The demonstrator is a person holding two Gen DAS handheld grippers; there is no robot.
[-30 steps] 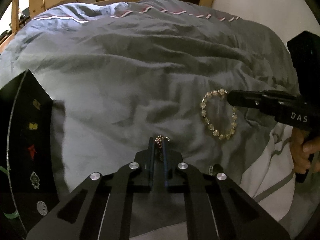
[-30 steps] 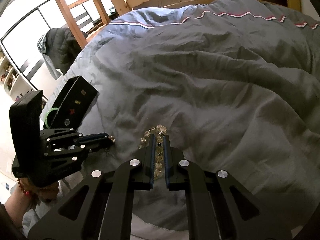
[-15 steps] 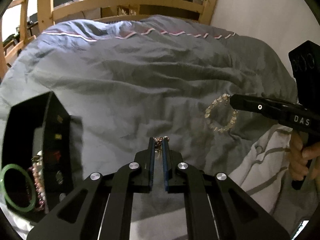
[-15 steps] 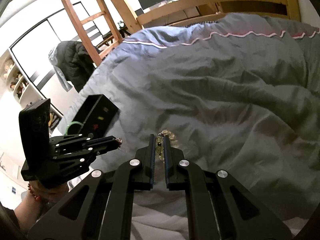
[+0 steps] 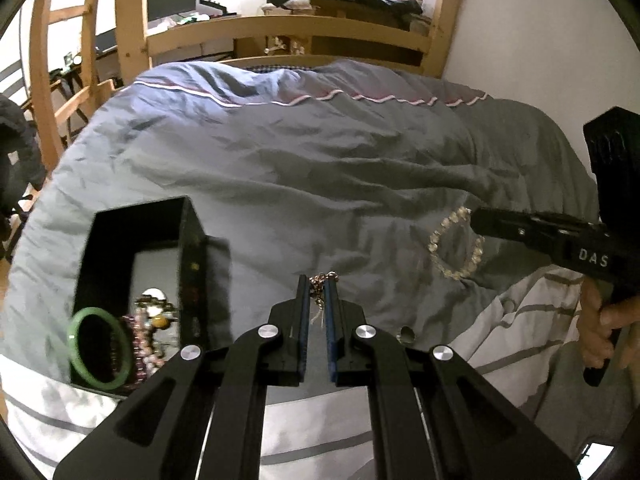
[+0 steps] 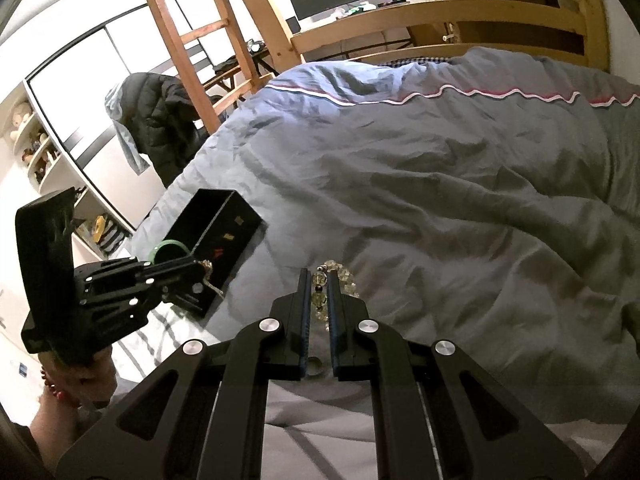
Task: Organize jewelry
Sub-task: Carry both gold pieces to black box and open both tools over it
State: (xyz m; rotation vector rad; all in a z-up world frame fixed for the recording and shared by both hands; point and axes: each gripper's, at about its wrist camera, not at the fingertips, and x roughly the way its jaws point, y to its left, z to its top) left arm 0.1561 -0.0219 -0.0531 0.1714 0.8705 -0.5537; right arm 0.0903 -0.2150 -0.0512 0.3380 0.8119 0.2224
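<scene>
My left gripper (image 5: 318,280) is shut on a thin gold chain (image 5: 320,285) that dangles between its pads above the grey duvet. My right gripper (image 6: 319,276) is shut on a clear beaded bracelet (image 6: 338,276); in the left wrist view the bracelet (image 5: 456,246) hangs as a loop from the right gripper (image 5: 478,220). The open black jewelry box (image 5: 188,248) sits on the bed at lower left, holding a green bangle (image 5: 100,350) and several beaded bracelets (image 5: 146,340). In the right wrist view the left gripper (image 6: 200,270) hovers beside the box (image 6: 224,236).
A grey duvet (image 5: 320,168) covers the bed, with a striped white sheet (image 5: 500,332) at the near edge. A wooden bed frame (image 5: 280,36) and ladder (image 6: 180,40) stand behind. A dark jacket (image 6: 160,124) hangs at the left. A person's hand (image 5: 604,320) grips the right handle.
Both grippers have risen off the duvet, lifting the chain and the beaded bracelet clear of it. The black box has come further into the left wrist view, showing its contents.
</scene>
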